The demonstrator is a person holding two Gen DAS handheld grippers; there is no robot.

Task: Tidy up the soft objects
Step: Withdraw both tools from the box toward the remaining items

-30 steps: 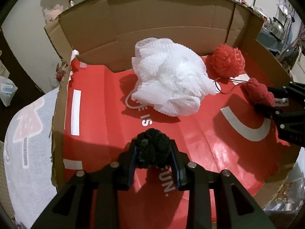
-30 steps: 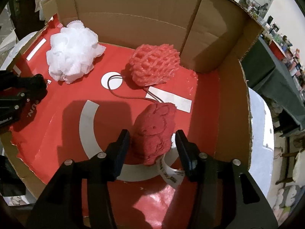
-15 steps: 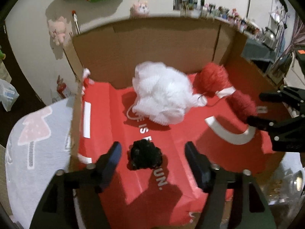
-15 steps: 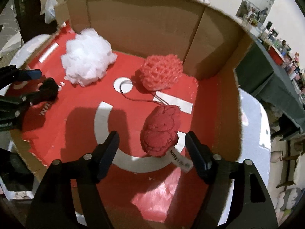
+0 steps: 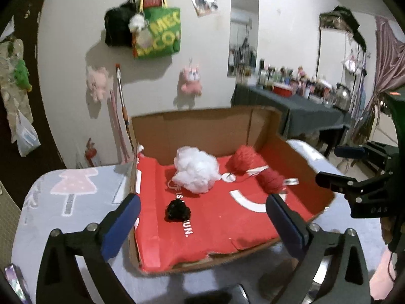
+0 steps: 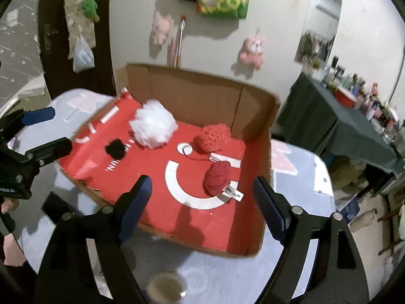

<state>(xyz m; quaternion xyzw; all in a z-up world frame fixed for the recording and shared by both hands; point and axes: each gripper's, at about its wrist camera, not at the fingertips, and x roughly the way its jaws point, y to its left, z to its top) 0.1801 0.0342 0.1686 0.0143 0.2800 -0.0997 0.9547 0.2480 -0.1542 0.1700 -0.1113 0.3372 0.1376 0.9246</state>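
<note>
A cardboard box (image 5: 202, 129) with a red floor holds a white mesh pouf (image 5: 197, 169), a red crochet ball (image 5: 244, 158), a dark red plush (image 5: 272, 180) and a black fluffy ball (image 5: 178, 210). My left gripper (image 5: 202, 200) hovers above the box's near edge. Its jaws are opening wide and hold nothing, and the black ball lies loose on the floor beyond them. In the right wrist view, my right gripper (image 6: 202, 181) is also opening and holds nothing. The dark red plush (image 6: 217, 177) with its white tag rests on the floor below it, untouched.
The box (image 6: 192, 88) sits on a table with a grey patterned cloth (image 5: 76, 190). A round cup (image 6: 167, 287) stands near the table's front edge. Each gripper shows in the other's view: right gripper (image 5: 336, 164), left gripper (image 6: 50, 130). A dark side table (image 5: 291, 106) crowded with bottles stands at the right.
Both grippers opened, letting go of the black ball and the dark red plush. They then drew back and up out of the box, so the wall behind now shows.
</note>
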